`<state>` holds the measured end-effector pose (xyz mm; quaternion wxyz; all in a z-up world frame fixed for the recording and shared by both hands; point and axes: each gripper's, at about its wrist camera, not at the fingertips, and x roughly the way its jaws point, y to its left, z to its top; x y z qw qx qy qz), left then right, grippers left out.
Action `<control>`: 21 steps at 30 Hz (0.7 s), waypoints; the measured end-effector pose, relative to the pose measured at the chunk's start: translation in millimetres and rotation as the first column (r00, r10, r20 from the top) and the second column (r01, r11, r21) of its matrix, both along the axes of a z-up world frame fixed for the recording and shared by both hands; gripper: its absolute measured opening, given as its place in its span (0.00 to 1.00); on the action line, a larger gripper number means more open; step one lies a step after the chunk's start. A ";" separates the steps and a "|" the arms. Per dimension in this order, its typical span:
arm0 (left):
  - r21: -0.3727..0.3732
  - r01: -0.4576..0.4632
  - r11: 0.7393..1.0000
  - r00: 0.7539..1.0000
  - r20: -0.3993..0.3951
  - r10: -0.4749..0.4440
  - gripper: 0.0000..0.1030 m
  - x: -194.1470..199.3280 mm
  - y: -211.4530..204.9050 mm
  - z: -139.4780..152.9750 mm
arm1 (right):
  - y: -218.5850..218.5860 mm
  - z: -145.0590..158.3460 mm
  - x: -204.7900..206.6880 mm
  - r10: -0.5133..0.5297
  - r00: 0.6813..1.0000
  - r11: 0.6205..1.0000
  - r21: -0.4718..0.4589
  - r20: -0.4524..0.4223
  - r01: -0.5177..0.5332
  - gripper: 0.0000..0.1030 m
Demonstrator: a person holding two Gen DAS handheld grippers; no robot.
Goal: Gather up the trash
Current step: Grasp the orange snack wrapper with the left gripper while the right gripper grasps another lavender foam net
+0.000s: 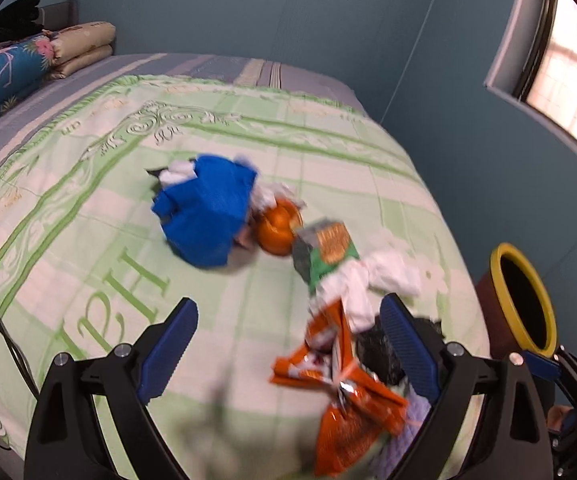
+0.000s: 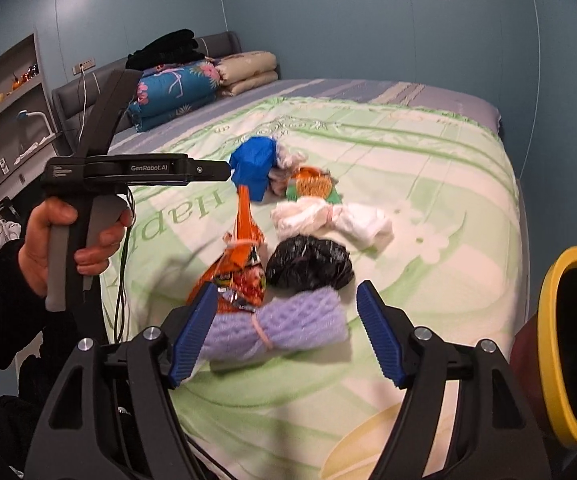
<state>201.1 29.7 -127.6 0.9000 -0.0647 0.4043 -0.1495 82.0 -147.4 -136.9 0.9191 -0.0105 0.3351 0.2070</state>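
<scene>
Lying between open right gripper jaws — purple sponge | untouched

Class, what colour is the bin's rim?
Yellow: the bin's rim shows best in the right wrist view.

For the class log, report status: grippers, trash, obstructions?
Left gripper open, empty. Right gripper open, lavender sponge roll between its fingers, ungripped. Yellow-rimmed bin beside bed. Nothing blocking.
</scene>
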 end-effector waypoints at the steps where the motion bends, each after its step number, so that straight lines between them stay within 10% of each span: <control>1: 0.010 0.004 1.000 1.000 -0.007 -0.004 0.87 -1.1 -3.3 -2.6 | 0.7 -4.2 0.4 0.002 1.000 1.000 -0.003 -0.011 -0.002 0.66; 21: 0.054 0.002 0.999 0.994 -0.107 0.004 0.83 10.7 -23.5 -42.7 | 0.7 -51.3 41.3 0.002 0.987 0.999 -0.035 -0.159 -0.008 0.70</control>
